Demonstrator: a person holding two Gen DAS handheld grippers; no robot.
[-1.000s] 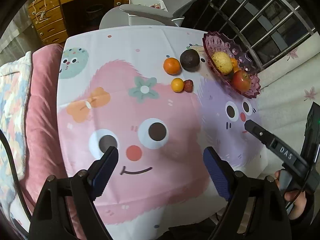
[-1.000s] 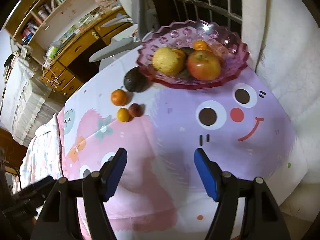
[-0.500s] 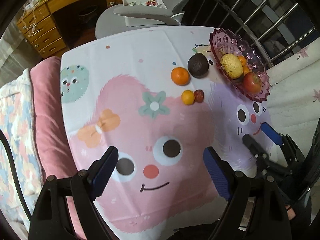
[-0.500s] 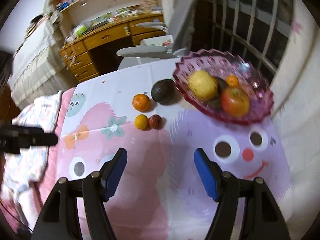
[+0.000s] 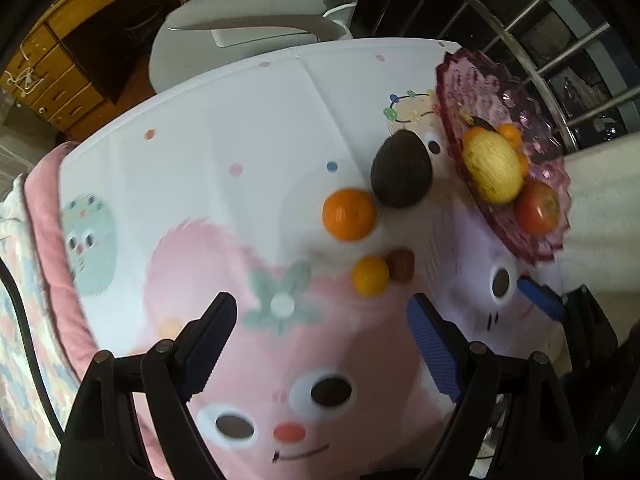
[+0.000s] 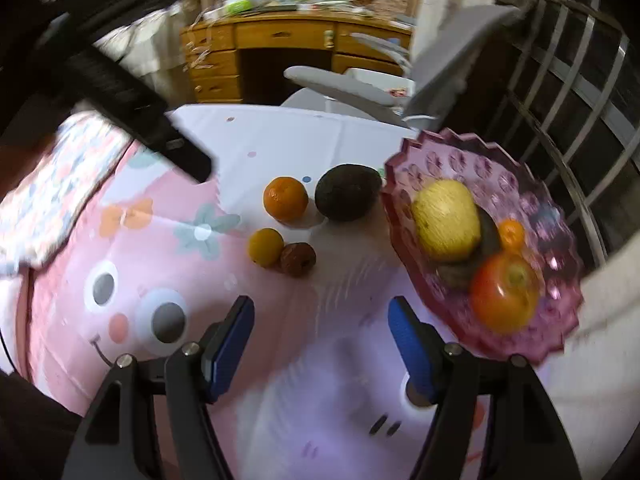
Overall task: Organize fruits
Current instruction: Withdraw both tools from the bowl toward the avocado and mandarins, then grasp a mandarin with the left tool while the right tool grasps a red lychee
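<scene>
Both tongs spread and empty above the fruit on the table

The left tongs (image 5: 320,328) and right tongs (image 6: 320,332) gape over the cartoon-printed cloth (image 6: 280,148). Beyond lie a small yellow fruit (image 6: 265,247) touching a wrinkled brown one (image 6: 297,259), an orange (image 6: 285,199), and an egg-shaped dark avocado (image 6: 347,192) lying crosswise beside the scalloped pink glass bowl (image 6: 452,160).

tablecloth (image 6: 280,140): showing white with pink and lilac cartoon faces
bowl (image 6: 560,320): glowing translucent purple-pink
large orange (image 6: 285,199): showing orange
avocado (image 6: 346,198): looking dark brown-green
apple (image 6: 504,294): showing red-orange
gripper pads (image 6: 230,344): showing blue
</scene>
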